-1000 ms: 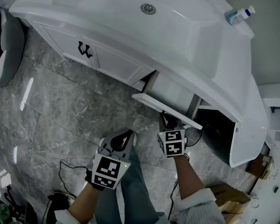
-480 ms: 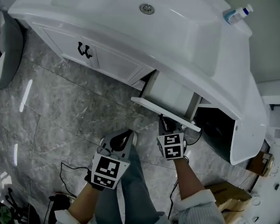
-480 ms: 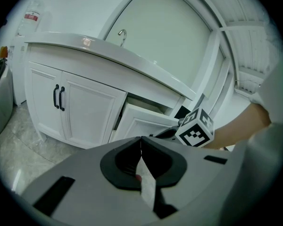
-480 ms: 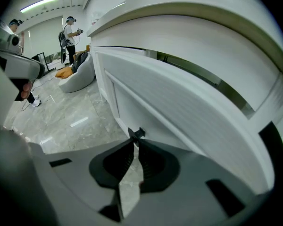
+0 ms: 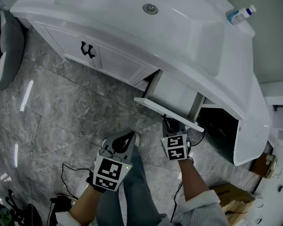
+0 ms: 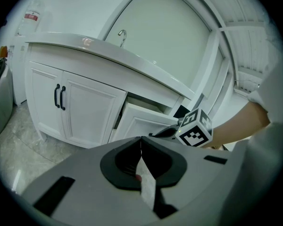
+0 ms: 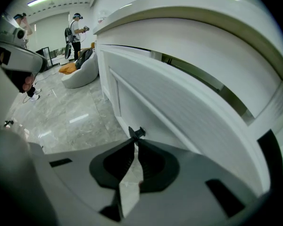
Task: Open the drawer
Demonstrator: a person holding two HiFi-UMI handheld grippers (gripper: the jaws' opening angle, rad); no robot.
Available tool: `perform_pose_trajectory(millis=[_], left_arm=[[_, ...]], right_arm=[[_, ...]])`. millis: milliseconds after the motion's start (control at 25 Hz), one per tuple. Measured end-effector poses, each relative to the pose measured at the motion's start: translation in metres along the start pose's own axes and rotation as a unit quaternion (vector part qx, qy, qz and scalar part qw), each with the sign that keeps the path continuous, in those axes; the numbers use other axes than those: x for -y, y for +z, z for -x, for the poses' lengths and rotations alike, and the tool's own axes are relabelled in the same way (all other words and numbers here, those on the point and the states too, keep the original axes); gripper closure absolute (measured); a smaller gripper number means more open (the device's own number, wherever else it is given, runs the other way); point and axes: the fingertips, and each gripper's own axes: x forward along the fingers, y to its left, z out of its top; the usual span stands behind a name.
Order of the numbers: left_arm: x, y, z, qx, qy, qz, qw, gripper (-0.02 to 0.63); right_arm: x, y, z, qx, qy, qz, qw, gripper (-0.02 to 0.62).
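A white drawer [image 5: 167,113] stands partly pulled out of the vanity under the sink; its front also shows in the right gripper view [image 7: 179,121]. My right gripper [image 5: 169,122] is at the drawer front's lower edge. Its jaws have just been closing, and its tips [image 7: 134,142] pinch the small black drawer handle [image 7: 137,133]. My left gripper [image 5: 127,135] hangs over the floor to the left of the drawer, away from it. Its jaws [image 6: 141,140] are shut with nothing between them.
Two cabinet doors with black handles [image 5: 87,50] are left of the drawer. A dark open compartment [image 5: 217,131] lies to its right. A bottle [image 5: 240,15] stands on the sink top. A grey beanbag [image 5: 9,46] and floor cables [image 5: 68,173] are at the left.
The right gripper and the drawer front stay where they were. Only the head view has shifted a little.
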Motion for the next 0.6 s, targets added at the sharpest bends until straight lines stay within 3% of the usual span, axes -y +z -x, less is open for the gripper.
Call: perform_pose_trajectory(millis=[320,600], left_arm=[[-0.003,-0.0058,0.0035,-0.006,0.003,-0.001,1.0,0.589],[0.0062,-0.0022,-0.0004,-0.006,-0.009,-0.008,0.9999,0.589]], right_arm=[[-0.0017,0.0012,-0.0012,0.01,-0.039,0.143,0.989,0.561],[-0.0029,0.0018,0.0017,0.009,-0.028,0.144,0.989,0.575]])
